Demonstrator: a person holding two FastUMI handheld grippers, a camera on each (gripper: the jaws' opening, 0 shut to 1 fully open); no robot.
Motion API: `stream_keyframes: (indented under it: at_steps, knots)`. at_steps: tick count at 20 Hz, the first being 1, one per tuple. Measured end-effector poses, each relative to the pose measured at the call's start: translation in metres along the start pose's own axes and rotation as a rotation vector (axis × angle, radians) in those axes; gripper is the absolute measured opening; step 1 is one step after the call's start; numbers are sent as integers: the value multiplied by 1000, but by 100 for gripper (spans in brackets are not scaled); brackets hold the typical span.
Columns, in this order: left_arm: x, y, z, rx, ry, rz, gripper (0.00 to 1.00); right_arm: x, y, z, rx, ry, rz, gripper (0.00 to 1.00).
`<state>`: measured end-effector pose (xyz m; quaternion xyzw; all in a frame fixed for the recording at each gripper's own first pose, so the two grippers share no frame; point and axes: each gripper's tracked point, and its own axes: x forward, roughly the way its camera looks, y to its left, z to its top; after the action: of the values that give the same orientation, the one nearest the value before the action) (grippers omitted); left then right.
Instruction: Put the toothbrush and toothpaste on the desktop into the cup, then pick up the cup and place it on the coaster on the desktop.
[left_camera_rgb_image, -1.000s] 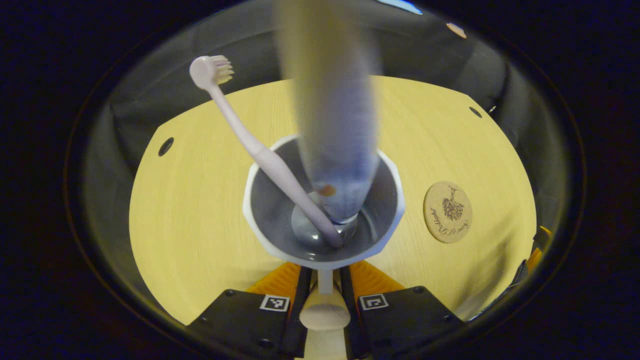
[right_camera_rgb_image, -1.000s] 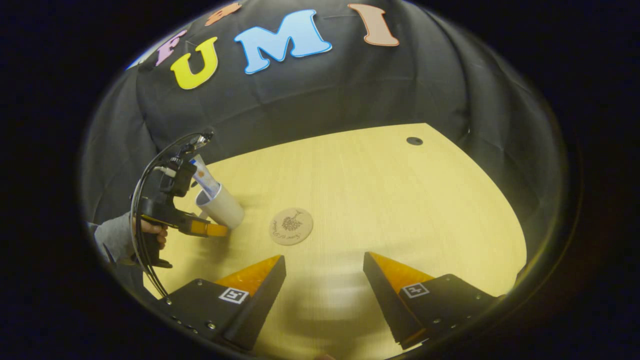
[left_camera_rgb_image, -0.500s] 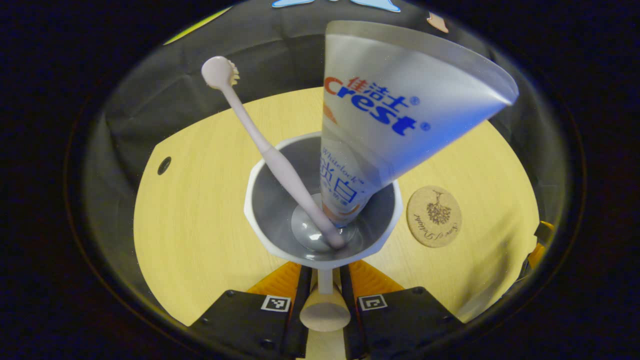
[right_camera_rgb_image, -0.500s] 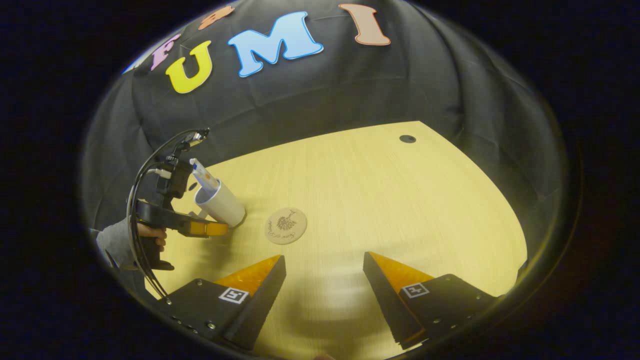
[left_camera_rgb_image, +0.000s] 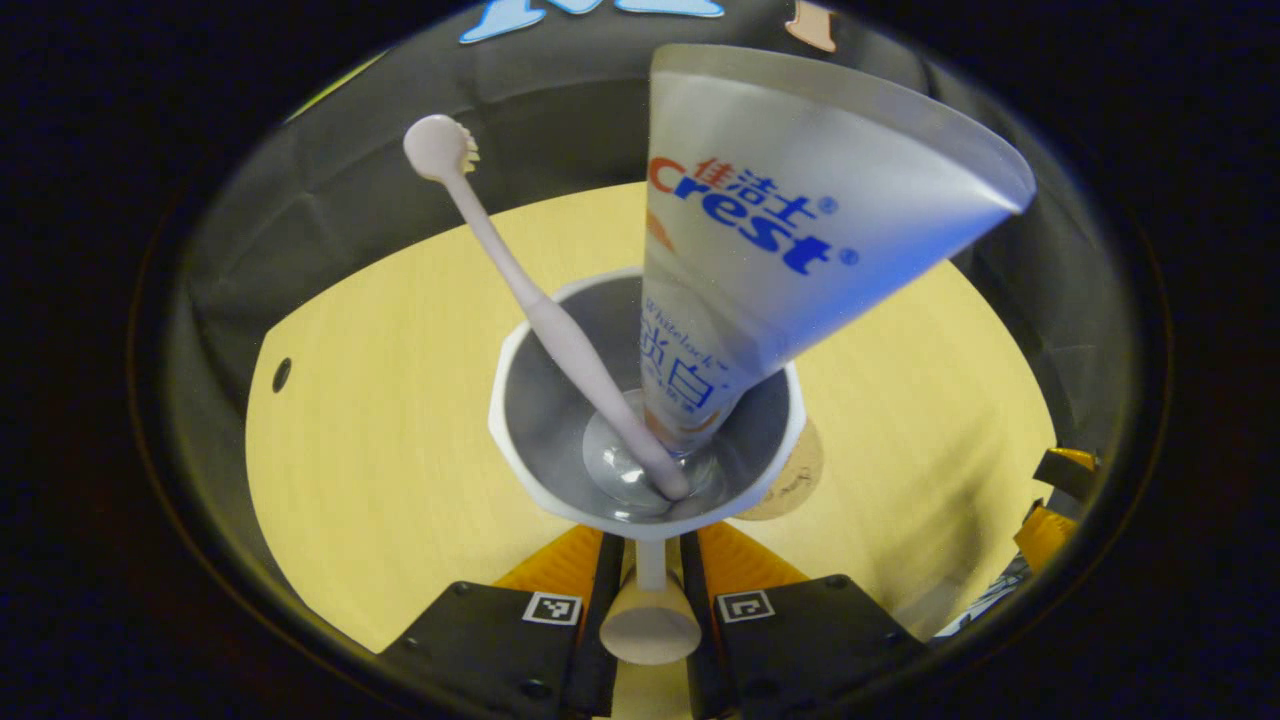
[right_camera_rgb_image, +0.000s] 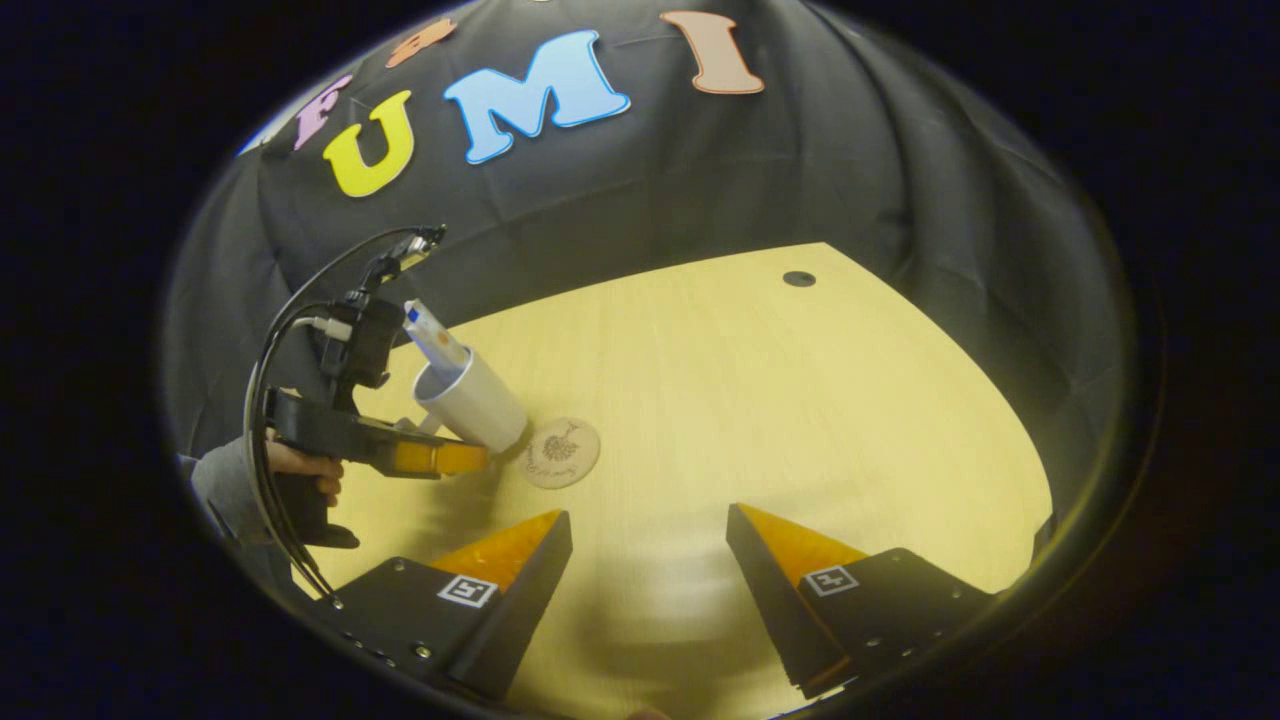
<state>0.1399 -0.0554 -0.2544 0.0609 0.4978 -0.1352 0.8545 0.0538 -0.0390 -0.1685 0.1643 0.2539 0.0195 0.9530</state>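
Wooden desktop (right_camera_rgb_image: 760, 400), left claw (left_camera_rgb_image: 650, 560) clamping cup (left_camera_rgb_image: 645, 420) handle

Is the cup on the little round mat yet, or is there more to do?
Nearly. The toothbrush and toothpaste already stand in the cup. The left gripper holds the cup by its handle, right at the edge of the coaster and partly over it. Left to do: set the cup squarely on the coaster and let go. The right gripper waits open.
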Motion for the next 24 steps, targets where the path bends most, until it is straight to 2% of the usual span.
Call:
stream_keyframes:
  at_steps: [7, 13, 17, 18, 19, 21, 22, 24]
  knots:
    - [15, -39, 3, 39, 44, -29, 34, -6, -19, -2, 45, -6, -18, 95]
    - [25, -47, -8, 44, 95, -1, 35, -12, -26, 3, 51, -16, -21, 95]
    - [29, -49, -5, 38, 79, 12, 35, -12, -28, 4, 18, -19, -21, 95]
    - [30, -49, -5, 47, 71, 10, 42, -12, -29, 4, 6, -17, -22, 100]
    - [31, -53, -5, 40, 62, -10, 43, -11, -28, 4, -4, -17, -20, 95]
    - [28, -61, -6, 29, 34, -29, 43, -10, -24, 9, -19, -23, -8, 95]
    - [23, -65, -5, 13, 5, -39, 46, -10, -24, 13, -30, -32, -7, 95]
    - [9, -68, -3, -7, -64, -39, 79, -10, -21, 22, -53, -51, -5, 95]
